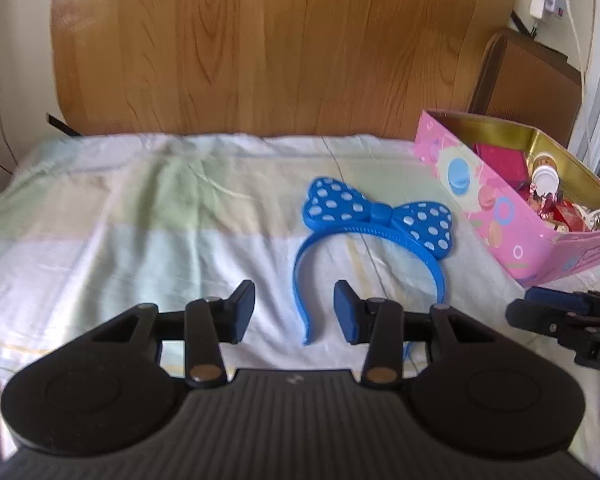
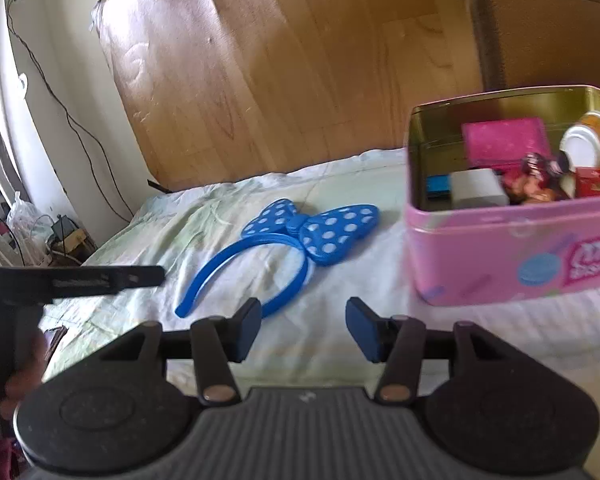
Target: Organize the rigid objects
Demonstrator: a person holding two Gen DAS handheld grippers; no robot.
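Note:
A blue headband with a white-dotted bow (image 1: 380,216) lies flat on the pale bedsheet (image 1: 140,216). It also shows in the right wrist view (image 2: 312,228). My left gripper (image 1: 294,310) is open and empty, its fingers on either side of the band's near left end. My right gripper (image 2: 303,328) is open and empty, just near of the band's right end. A pink tin box (image 1: 496,208) stands open at the right; it also shows in the right wrist view (image 2: 512,256) and holds several small items.
A wooden headboard (image 1: 260,40) rises behind the bed. The right gripper (image 1: 560,320) shows at the left view's right edge. The left gripper (image 2: 80,278) shows at the right view's left edge. Cables and clutter (image 2: 40,232) lie on the floor at the left.

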